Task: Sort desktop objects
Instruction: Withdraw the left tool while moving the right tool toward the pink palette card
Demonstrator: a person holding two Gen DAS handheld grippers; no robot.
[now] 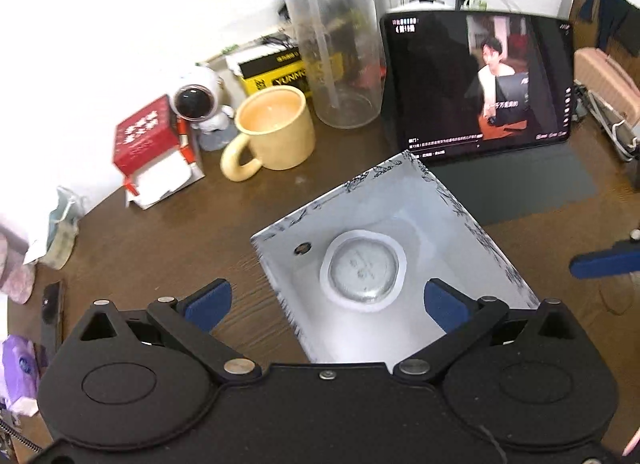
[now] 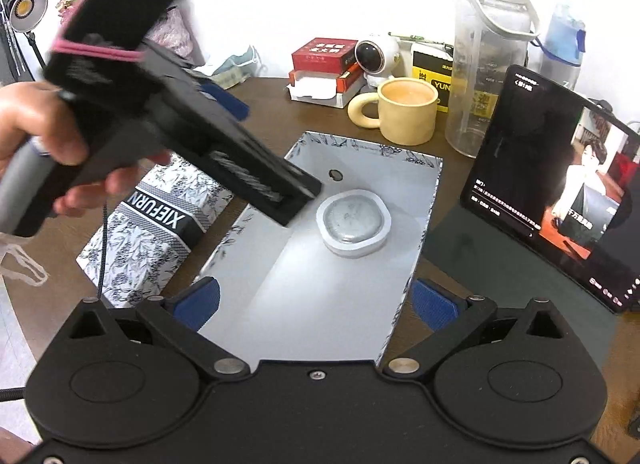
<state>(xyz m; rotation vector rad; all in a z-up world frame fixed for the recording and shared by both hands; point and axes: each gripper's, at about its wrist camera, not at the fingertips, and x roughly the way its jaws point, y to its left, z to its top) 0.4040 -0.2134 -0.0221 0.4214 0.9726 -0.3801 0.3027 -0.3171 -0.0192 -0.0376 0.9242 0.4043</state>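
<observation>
An open rectangular box [image 2: 344, 264] with a floral-print rim lies on the brown desk [image 1: 160, 232], its long axis running from the right gripper [image 2: 314, 302] toward the yellow mug [image 2: 408, 114]; a round sealed cup [image 2: 353, 220] sits flat inside, nearer the far end. Both the right gripper and the left gripper [image 1: 326, 302] hang above the box with fingers spread wide, holding nothing. The patterned lid [image 2: 156, 232] lies just left of the box.
</observation>
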